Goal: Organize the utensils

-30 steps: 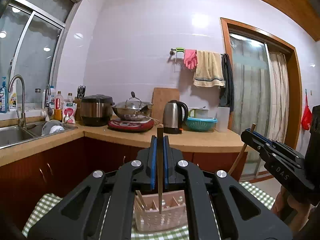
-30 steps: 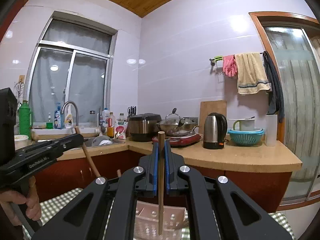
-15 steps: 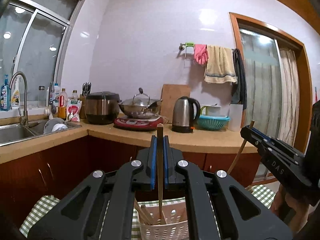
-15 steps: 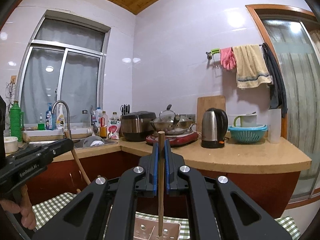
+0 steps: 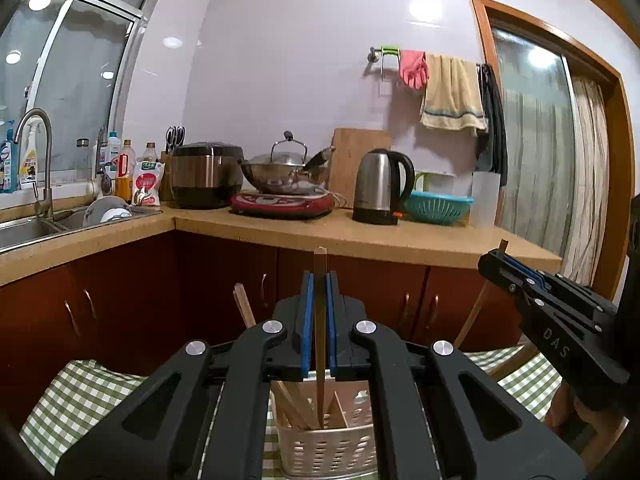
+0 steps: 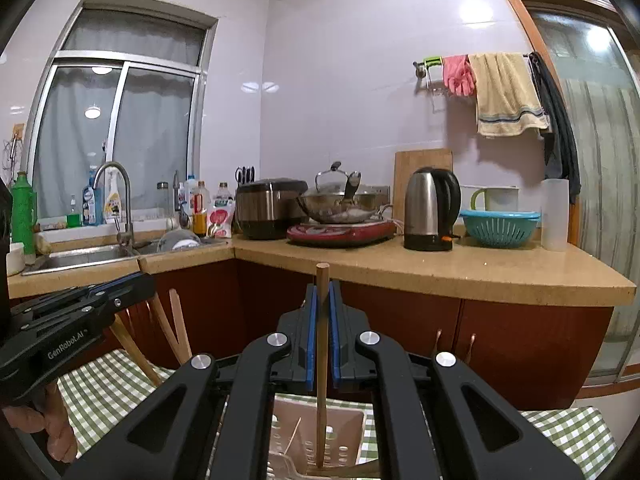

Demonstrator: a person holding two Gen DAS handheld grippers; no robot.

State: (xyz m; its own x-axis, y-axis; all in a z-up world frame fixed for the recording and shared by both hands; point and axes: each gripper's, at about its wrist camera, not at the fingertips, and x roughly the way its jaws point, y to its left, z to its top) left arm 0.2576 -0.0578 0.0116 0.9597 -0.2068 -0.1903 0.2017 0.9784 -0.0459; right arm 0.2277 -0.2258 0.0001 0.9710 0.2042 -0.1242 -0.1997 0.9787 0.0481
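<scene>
My left gripper is shut on a wooden chopstick held upright, its lower end inside the white perforated utensil basket, which holds several other chopsticks. My right gripper is shut on a second wooden chopstick, upright, its tip down in the pinkish compartment of the basket. The right gripper also shows at the right of the left wrist view, and the left gripper at the left of the right wrist view.
The basket stands on a green checked tablecloth. Behind are dark red cabinets and a counter with a kettle, wok, rice cooker, teal colander and sink.
Both grippers have come lower and closer to the basket. The left chopstick's tip now sits among the other chopsticks; the right chopstick's tip has entered the basket.
</scene>
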